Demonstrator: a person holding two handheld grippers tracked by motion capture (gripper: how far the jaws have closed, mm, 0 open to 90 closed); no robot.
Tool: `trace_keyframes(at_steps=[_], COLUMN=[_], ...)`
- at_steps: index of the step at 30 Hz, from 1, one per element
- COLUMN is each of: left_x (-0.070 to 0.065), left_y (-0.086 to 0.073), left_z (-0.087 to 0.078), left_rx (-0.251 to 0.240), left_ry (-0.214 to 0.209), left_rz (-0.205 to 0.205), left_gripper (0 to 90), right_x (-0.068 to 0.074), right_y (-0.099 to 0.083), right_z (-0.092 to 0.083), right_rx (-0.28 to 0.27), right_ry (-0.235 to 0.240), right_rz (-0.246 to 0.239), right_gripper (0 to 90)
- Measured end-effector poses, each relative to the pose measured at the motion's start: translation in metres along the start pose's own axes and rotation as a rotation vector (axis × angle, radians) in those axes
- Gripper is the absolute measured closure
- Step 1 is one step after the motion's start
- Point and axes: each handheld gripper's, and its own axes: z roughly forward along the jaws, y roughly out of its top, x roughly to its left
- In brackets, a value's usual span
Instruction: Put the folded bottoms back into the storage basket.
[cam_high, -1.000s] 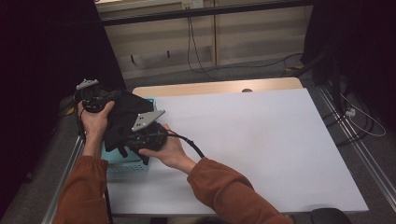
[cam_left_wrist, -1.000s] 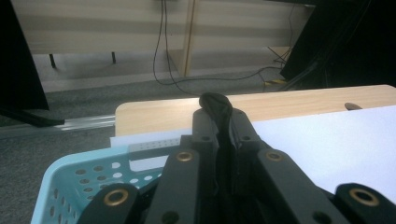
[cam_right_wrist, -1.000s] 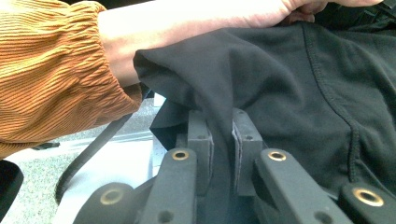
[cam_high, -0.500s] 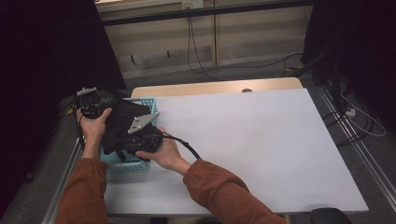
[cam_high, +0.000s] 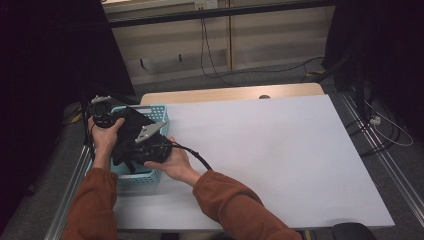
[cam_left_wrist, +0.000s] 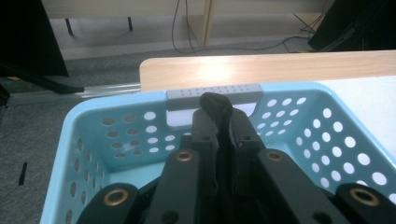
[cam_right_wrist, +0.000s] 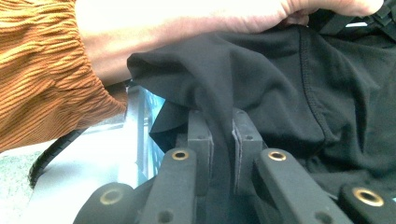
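Black cloth (cam_right_wrist: 280, 79) pinched in both tongs

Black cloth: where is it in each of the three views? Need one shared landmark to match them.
High view: black cloth at left, between the two hands, over the blue basket.
Left gripper view: a fold of it at centre, pinched between the jaws, above the basket.
Right gripper view: it spreads over centre and right, one fold clamped in the jaws.
Shared landmark: the blue basket.
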Motion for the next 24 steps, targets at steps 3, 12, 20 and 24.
trace_keyframes(at_steps=[3,12,20,24], left_x=[0.0,0.003,0.009,0.012], left_y=[-0.001,-0.008,-0.014,-0.016], left_z=[0.002,0.006,0.006,0.008], left_rx=[0.001,0.018,0.029,0.033], left_ry=[-0.004,-0.006,0.0,0.004], left_rz=[0.006,0.006,0.0,-0.004], left_gripper=[83.6,83.6,83.4,83.3], right_x=[-0.001,-0.001,0.0,-0.002], right_y=[-0.001,-0.007,-0.009,-0.01], right_z=[0.002,0.007,0.012,0.015], right_rx=[0.003,0.023,0.039,0.054], right_ry=[0.001,0.004,0.005,0.003], right_rz=[0.003,0.005,-0.002,-0.01], right_gripper=[81.5,81.4,81.2,81.1])
